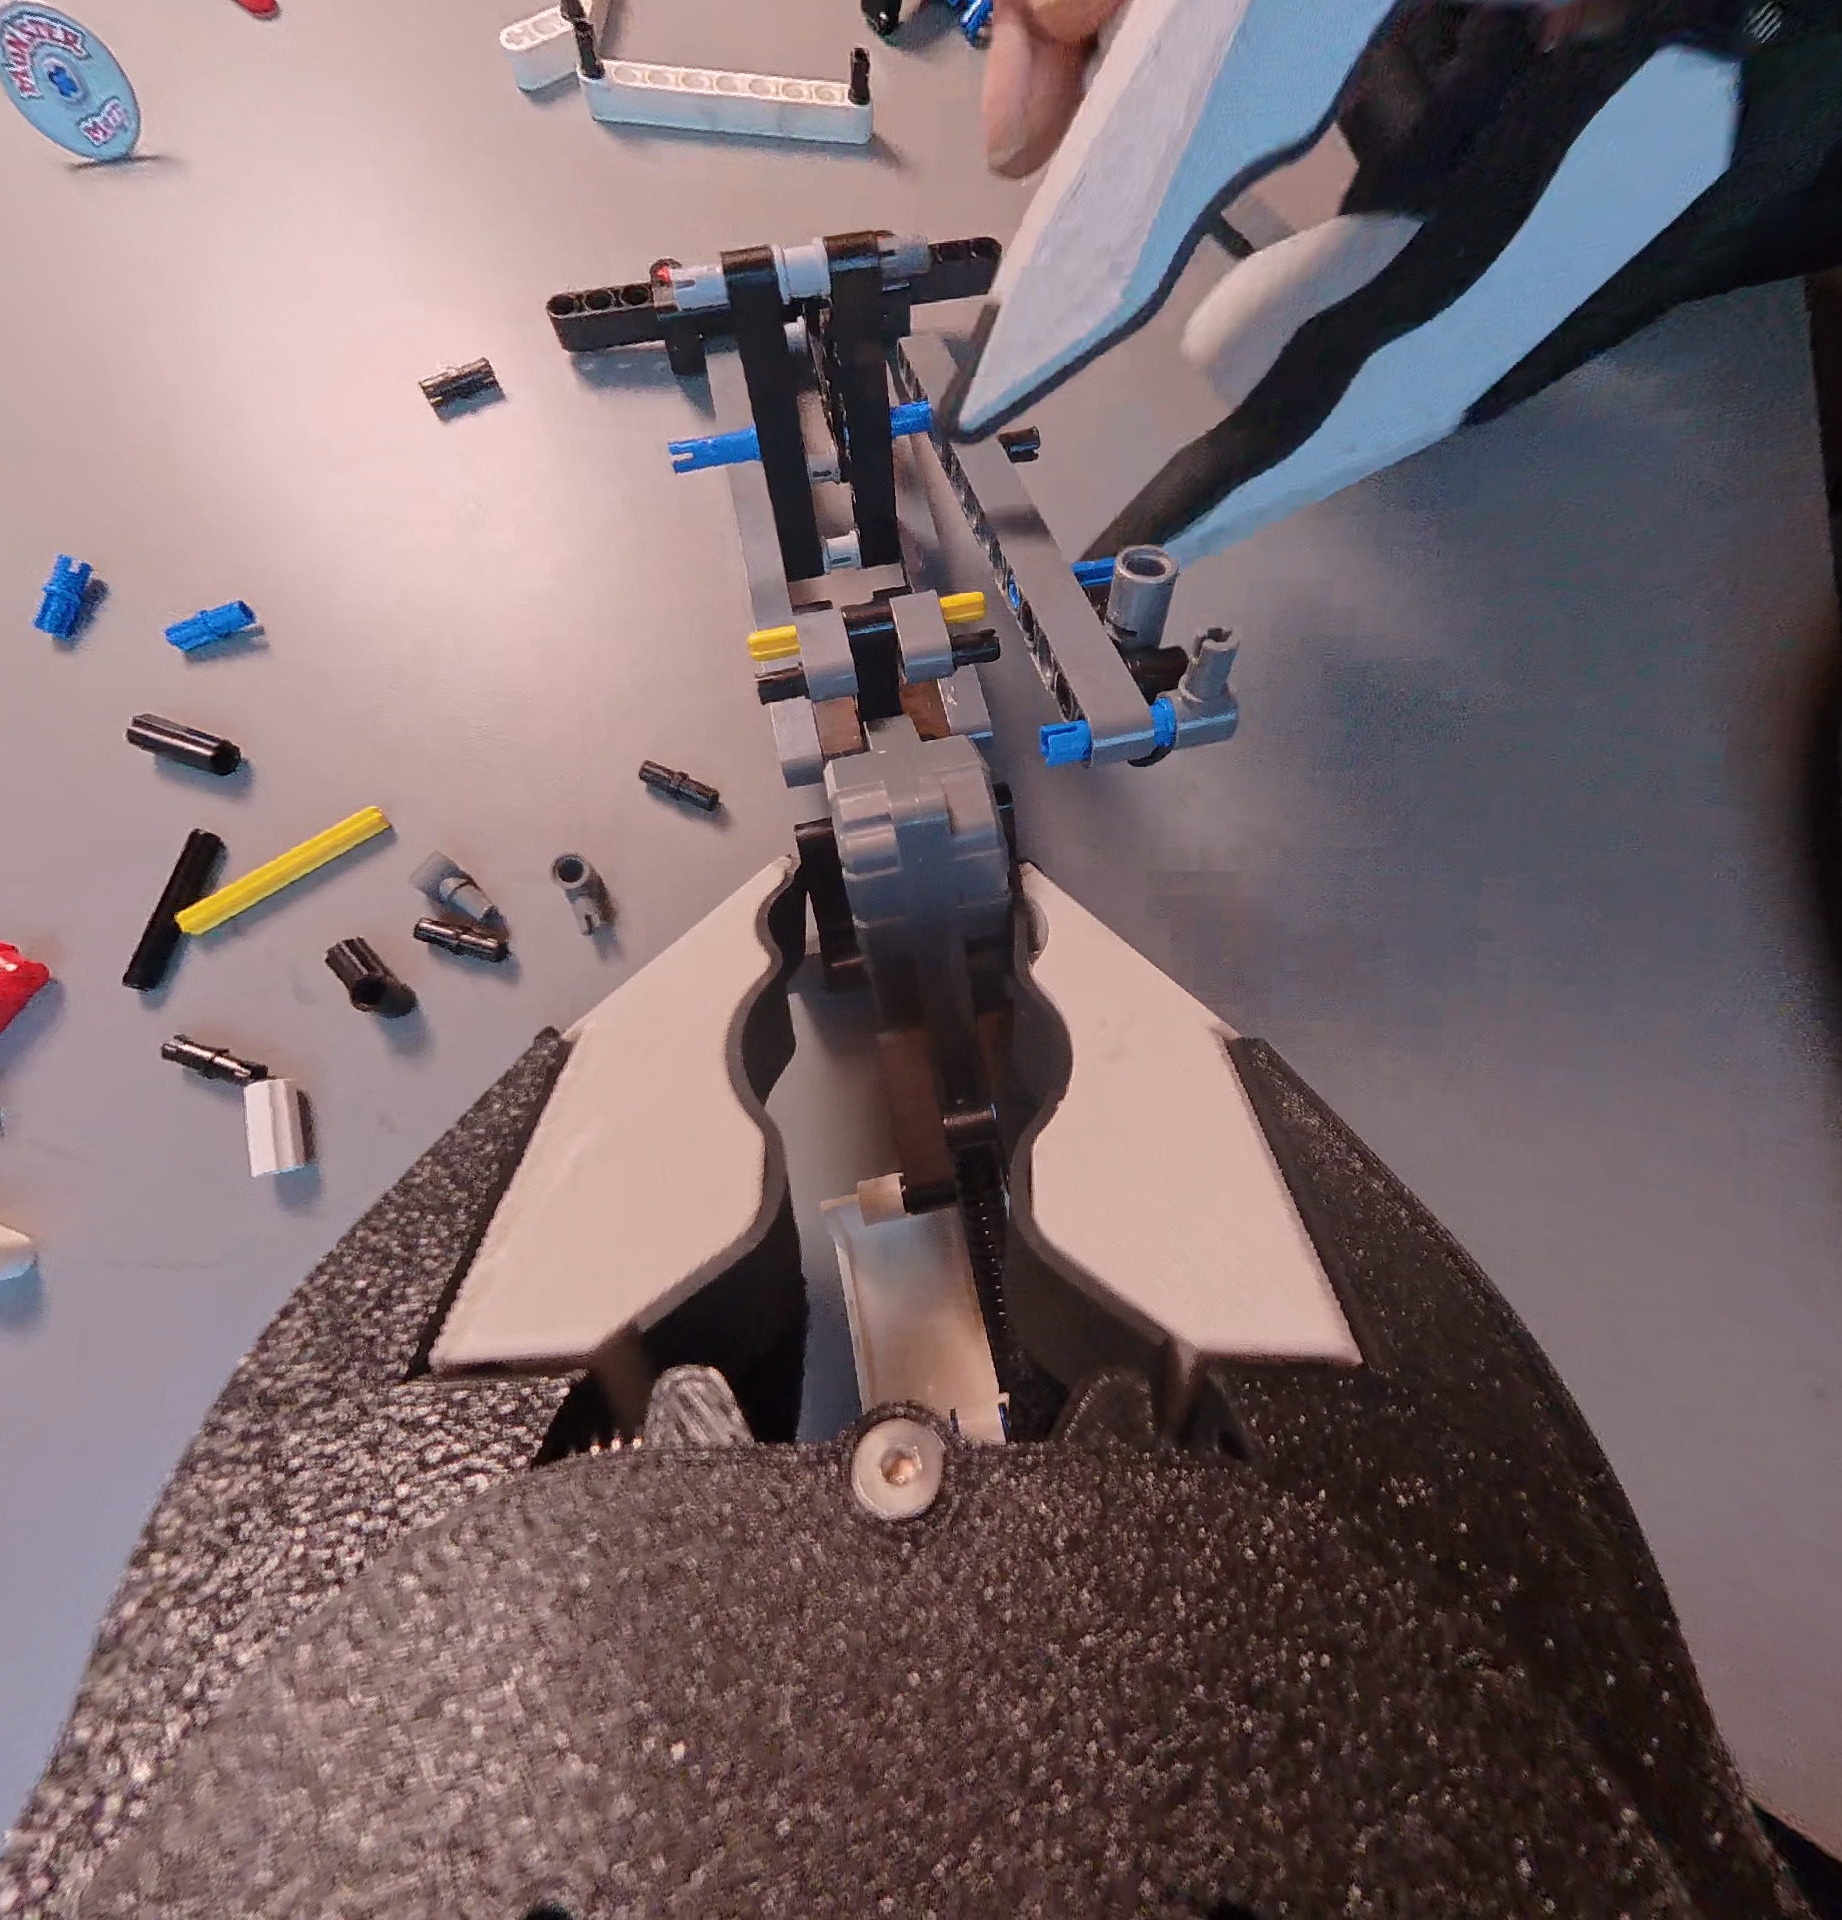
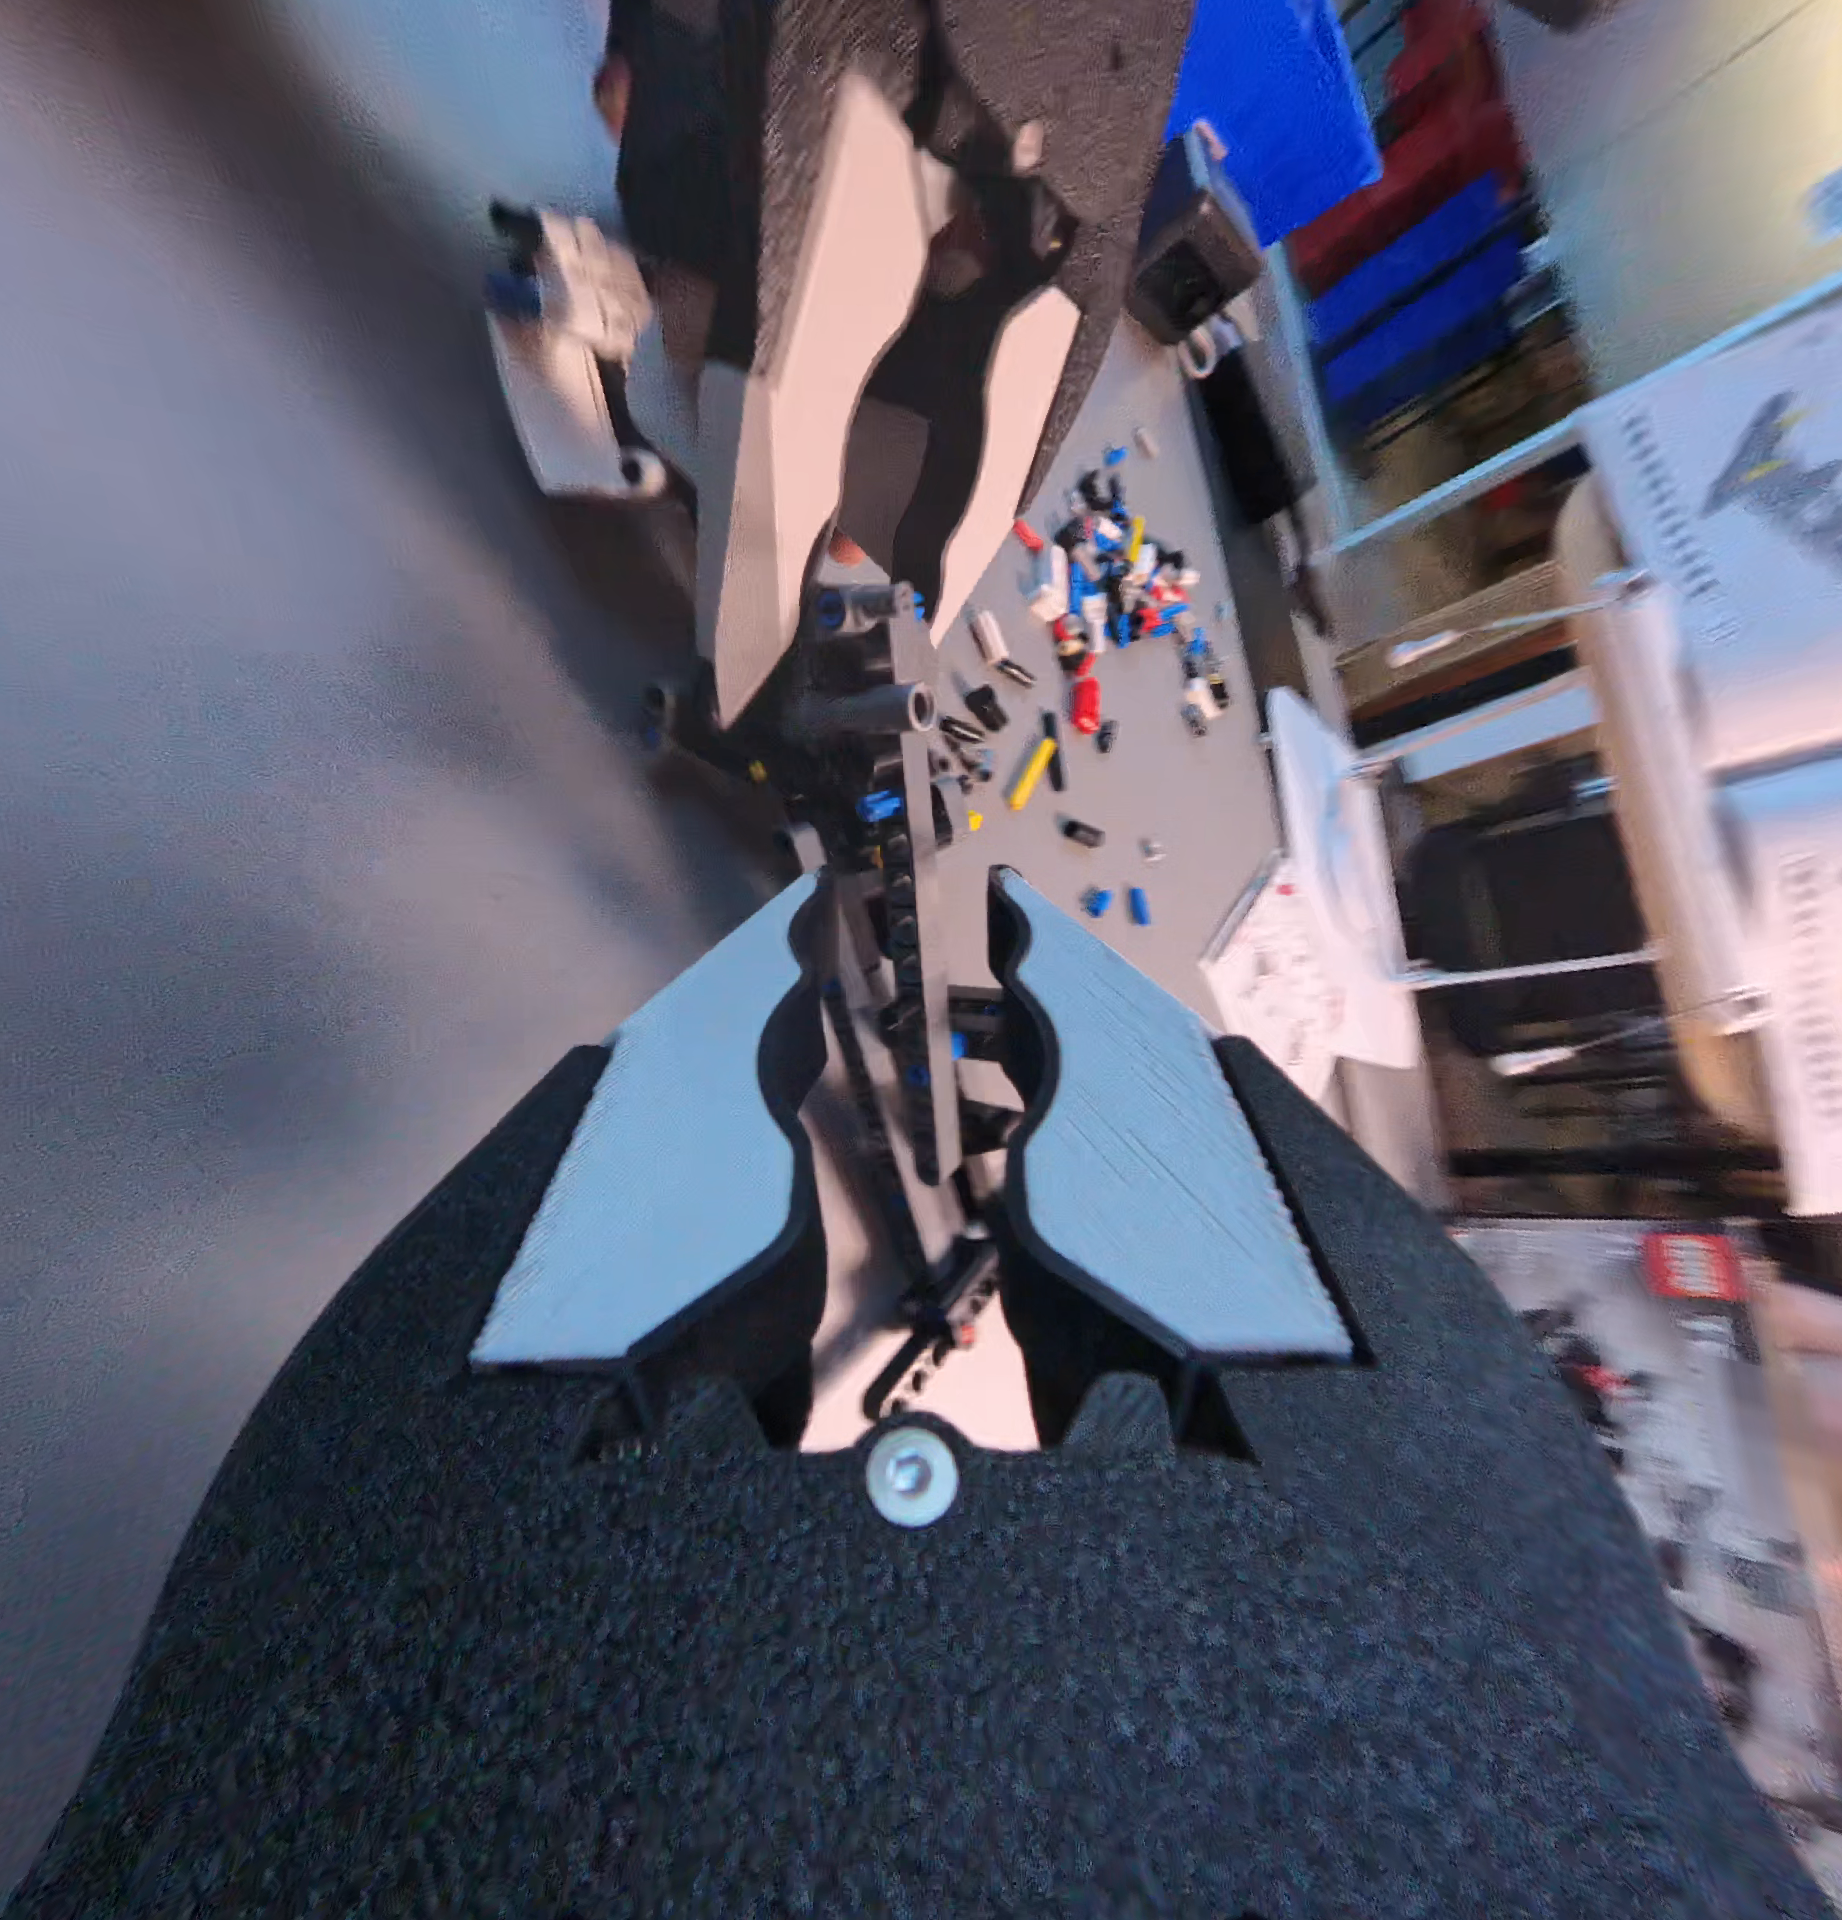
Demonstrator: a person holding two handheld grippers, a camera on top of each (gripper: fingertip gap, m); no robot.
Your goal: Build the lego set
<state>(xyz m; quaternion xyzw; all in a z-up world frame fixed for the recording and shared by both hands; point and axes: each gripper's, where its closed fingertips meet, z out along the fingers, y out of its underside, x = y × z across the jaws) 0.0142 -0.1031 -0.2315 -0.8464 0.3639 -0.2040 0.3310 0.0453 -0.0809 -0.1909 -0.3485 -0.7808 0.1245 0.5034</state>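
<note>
We see the grey table (image 1: 1519, 1143) carrying the long Lego frame (image 1: 875, 540). Our left gripper (image 1: 906, 883) clamps the frame's near end. Our right gripper (image 2: 906, 894) straddles the far end, though whether it pinches is unclear to us. Only the right view shows blue bins (image 2: 1281, 114), contents unreadable, and a heap of parts (image 2: 1114, 592). The left view alone shows a white beam (image 1: 719, 88).

loose parts (image 1: 273, 894) crowd left | table (image 1: 1416, 1039) right bare
</note>
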